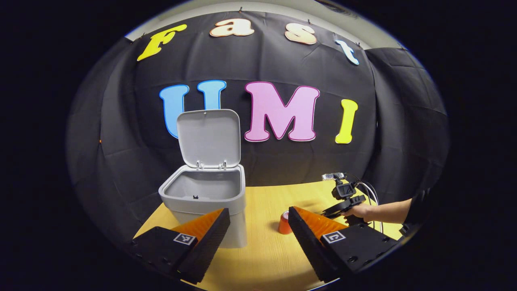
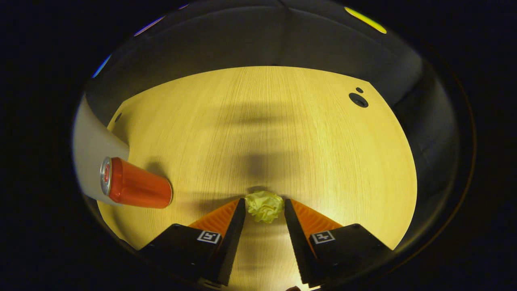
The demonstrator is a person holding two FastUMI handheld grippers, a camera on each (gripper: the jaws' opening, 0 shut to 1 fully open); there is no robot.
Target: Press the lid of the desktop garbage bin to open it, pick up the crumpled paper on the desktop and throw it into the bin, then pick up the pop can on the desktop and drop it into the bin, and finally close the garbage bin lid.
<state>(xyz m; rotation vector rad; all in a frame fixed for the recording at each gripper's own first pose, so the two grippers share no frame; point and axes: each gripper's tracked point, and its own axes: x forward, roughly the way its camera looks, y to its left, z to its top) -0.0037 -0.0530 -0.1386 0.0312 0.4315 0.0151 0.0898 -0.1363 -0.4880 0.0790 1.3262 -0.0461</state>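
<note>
I hold the right gripper (image 2: 264,210) over the desktop (image 2: 282,133), jaws narrowly apart, straddling the crumpled paper (image 2: 264,207) at the fingertips. It is the nearer one; the left gripper (image 1: 258,226) stands wide, holding nothing, facing the bin (image 1: 204,198).

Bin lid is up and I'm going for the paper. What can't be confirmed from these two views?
- Right gripper fingers flank the crumpled paper; contact unclear in the right gripper view.
- Pop can: the left gripper's finger covers part in the left gripper view.
- Bin floor: hidden by its front wall.
</note>
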